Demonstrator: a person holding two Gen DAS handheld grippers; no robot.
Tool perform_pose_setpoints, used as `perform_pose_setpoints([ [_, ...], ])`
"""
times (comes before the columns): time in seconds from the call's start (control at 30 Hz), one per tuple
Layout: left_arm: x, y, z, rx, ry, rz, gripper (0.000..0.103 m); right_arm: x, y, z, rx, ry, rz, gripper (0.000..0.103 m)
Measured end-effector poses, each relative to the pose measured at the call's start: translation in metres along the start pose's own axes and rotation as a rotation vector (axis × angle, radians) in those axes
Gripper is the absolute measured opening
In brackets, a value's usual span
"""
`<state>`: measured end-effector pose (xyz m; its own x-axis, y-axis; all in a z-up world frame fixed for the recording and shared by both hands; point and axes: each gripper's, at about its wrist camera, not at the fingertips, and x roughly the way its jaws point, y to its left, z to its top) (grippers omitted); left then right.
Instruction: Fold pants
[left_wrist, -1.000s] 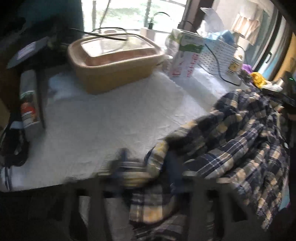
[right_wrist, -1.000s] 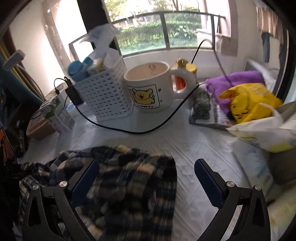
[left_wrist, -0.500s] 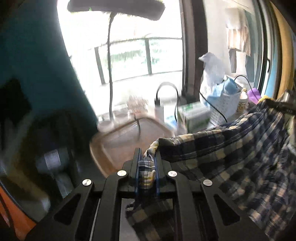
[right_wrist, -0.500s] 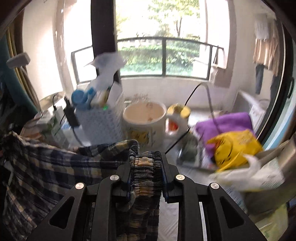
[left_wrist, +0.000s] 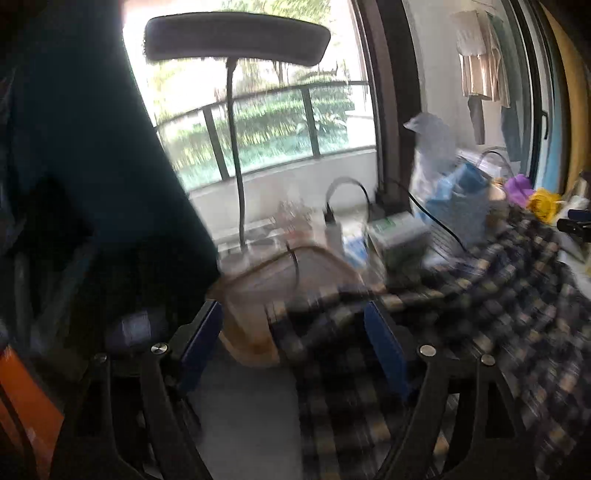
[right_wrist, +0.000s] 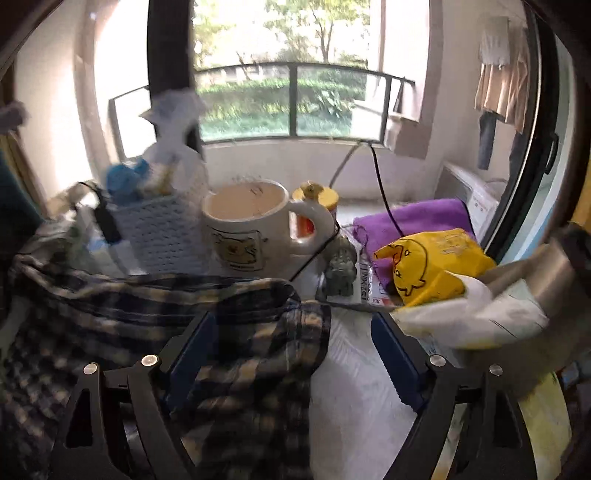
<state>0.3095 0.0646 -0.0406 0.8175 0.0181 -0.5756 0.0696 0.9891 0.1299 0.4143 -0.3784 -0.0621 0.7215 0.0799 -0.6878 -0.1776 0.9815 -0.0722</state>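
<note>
Between the blue pads of the left tongs (left_wrist: 293, 341), spread wide and released, the plaid pants (left_wrist: 461, 314) drape in from 3 o'clock, one edge lying loose in the gap and gripped by neither pad. Half a second ago these tongs were clenched on a bunched corner of that cloth; now they have let go and the fabric has dropped. Over to the right tongs (right_wrist: 291, 350): same story, wide apart and released, where a moment ago they pinched the elastic waistband. The pants (right_wrist: 236, 328) now lie slumped on the white surface (right_wrist: 351, 373), covering the left pad's side and running off toward 9 o'clock, while the right pad stands over bare cloth-covered surface.

Outward from there, at 12 o'clock of the right tongs stands the big bear mug (right_wrist: 247, 225), the white basket (right_wrist: 159, 229) at 11 o'clock, the purple towel (right_wrist: 413, 221) and yellow bag (right_wrist: 428, 266) at 2 o'clock. In the left view a tan lidded tub (left_wrist: 280, 273) sits at 12 o'clock, just behind the pants.

Motion blur smears the left view badly: the plaid pattern, the tub and the boxes behind it are hard to make out, and the pants run out of frame at 4 o'clock. The left edge is dark, shapes unreadable.
</note>
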Motion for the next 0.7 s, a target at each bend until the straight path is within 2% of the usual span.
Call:
perform_pose_setpoints([
  [0.13,-0.035,0.002,-0.045,-0.102,0.06,-0.08,0.08,-0.041,0.003,-0.023,-0.027,-0.004,0.047,0.087],
  [0.3,-0.066,-0.007,-0.102,-0.183,0.129,-0.121,0.085,-0.073,-0.002,-0.068,-0.063,0.063,0.083,0.087],
  [0.33,-0.069,-0.008,-0.111,-0.202,0.14,-0.133,0.086,-0.076,-0.002,-0.078,-0.075,0.089,0.091,0.087],
  [0.43,-0.078,-0.014,-0.138,-0.244,0.193,-0.166,0.087,-0.08,0.001,-0.101,-0.112,0.129,0.124,0.077],
  [0.6,-0.092,-0.032,-0.167,-0.249,0.239,-0.191,0.087,-0.07,0.012,-0.131,-0.16,0.188,0.18,0.075],
  [0.63,-0.095,-0.037,-0.171,-0.238,0.247,-0.184,0.087,-0.066,0.016,-0.138,-0.186,0.2,0.173,0.066],
  [0.67,-0.096,-0.041,-0.173,-0.233,0.253,-0.181,0.087,-0.063,0.022,-0.146,-0.218,0.216,0.157,0.038],
  [0.7,-0.095,-0.045,-0.177,-0.219,0.271,-0.173,0.087,-0.062,0.026,-0.152,-0.234,0.216,0.135,0.026],
])
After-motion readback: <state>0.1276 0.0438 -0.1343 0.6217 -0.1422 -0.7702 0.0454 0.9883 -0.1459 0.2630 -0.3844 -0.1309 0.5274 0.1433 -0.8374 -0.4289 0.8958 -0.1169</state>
